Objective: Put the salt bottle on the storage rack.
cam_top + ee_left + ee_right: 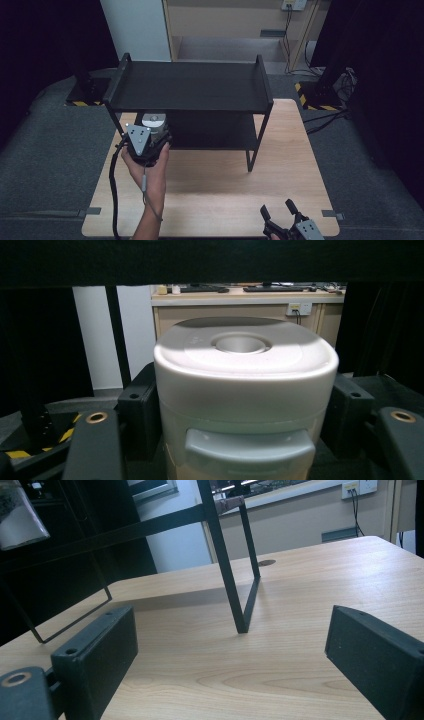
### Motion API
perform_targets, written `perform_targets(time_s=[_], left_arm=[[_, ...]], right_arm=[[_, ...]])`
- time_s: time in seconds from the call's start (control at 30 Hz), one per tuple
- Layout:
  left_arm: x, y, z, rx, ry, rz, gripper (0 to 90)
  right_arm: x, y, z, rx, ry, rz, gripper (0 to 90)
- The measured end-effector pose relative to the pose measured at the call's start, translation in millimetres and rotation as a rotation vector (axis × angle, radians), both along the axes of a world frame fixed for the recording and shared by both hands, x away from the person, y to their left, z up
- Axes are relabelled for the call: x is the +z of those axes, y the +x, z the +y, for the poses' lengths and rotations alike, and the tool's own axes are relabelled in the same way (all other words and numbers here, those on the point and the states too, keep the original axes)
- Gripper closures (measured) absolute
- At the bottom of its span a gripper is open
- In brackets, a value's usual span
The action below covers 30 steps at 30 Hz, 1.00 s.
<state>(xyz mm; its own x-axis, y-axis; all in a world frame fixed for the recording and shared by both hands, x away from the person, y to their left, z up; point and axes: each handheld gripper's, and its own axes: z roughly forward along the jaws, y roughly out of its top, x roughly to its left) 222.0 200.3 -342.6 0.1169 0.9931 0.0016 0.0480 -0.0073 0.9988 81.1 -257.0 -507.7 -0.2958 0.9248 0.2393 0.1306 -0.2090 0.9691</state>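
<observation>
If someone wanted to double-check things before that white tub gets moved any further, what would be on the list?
1. Left gripper fingers pressed on both sides of the white container: ok.
2. Container upright, lid level: ok.
3. Container clear of the black rack's upper shelf: not ok; in the left gripper view the shelf edge runs dark just overhead.
4. Space free on the rack's top shelf: ok, bare.
5. Right gripper out of the way, open, at the wooden table's near edge: ok.
6. Lid firmly latched: cannot tell.
</observation>
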Motion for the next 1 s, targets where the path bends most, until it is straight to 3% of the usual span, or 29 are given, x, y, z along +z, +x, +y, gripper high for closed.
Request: perform_targets(time_s=[0.5, 1.0], left_arm=[[-7.8, 28.9, -0.8, 0.040, -0.007, 0.006, 30.6], [-12.6, 37.1, -5.7, 0.052, 0.004, 0.004, 30.5]], right_arm=[[-0.4, 8.1, -1.8, -0.007, -0.001, 0.007, 6.7], [-1.6, 9.2, -2.5, -0.012, -0.001, 0.015, 6.8]])
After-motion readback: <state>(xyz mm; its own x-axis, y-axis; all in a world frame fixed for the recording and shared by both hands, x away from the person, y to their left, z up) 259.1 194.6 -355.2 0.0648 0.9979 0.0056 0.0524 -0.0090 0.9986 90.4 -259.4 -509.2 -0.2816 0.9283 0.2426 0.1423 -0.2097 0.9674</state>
